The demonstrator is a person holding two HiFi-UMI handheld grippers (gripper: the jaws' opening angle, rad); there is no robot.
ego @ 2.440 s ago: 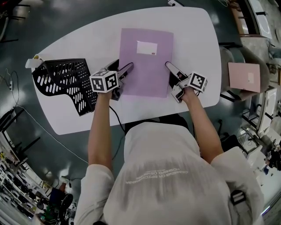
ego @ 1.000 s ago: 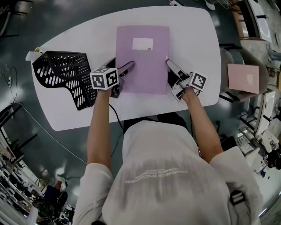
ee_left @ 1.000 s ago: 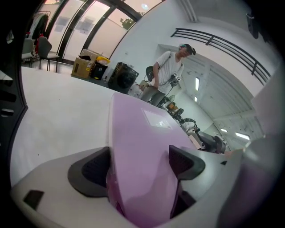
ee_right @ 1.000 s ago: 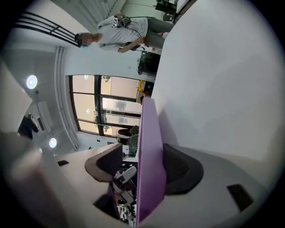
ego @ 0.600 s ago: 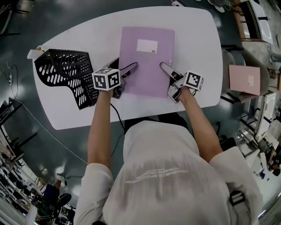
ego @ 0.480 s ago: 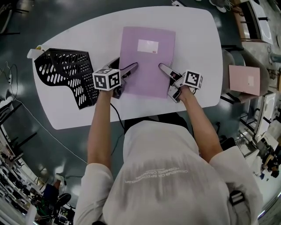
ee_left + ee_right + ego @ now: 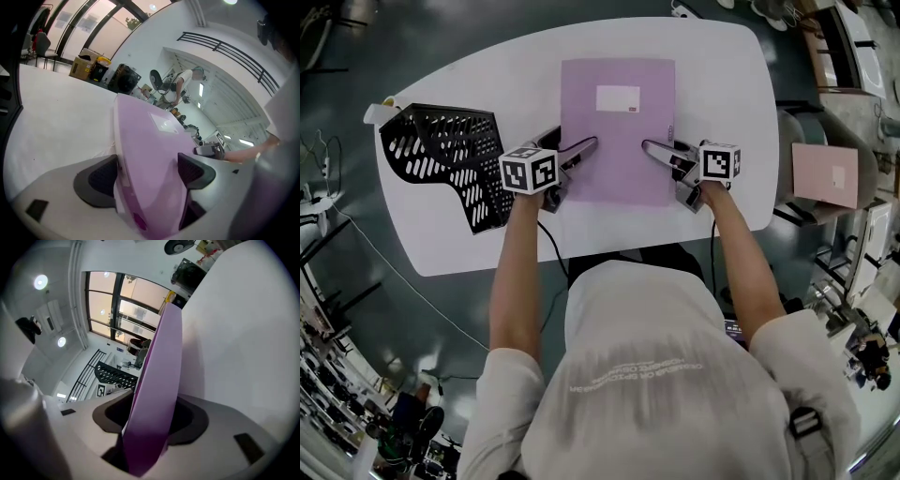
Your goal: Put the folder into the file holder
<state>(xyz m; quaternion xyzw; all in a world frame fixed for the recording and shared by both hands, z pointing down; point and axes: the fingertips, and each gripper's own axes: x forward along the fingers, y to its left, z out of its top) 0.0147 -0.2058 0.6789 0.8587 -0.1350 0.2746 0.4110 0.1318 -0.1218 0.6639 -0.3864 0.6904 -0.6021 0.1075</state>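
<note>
The white table (image 7: 712,75) has the purple folder (image 7: 617,131) lying in its middle. The black holder (image 7: 441,159) lies at the folder's 9 o'clock, apart from it. The left tongs (image 7: 577,148) hold the folder's edge at 8 o'clock. The right tongs (image 7: 661,152) are closing on its edge at 4 o'clock.

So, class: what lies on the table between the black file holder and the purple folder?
Head view: the left claw, its body beside the file holder and its tips on the folder. Further back, only bare table.
</note>
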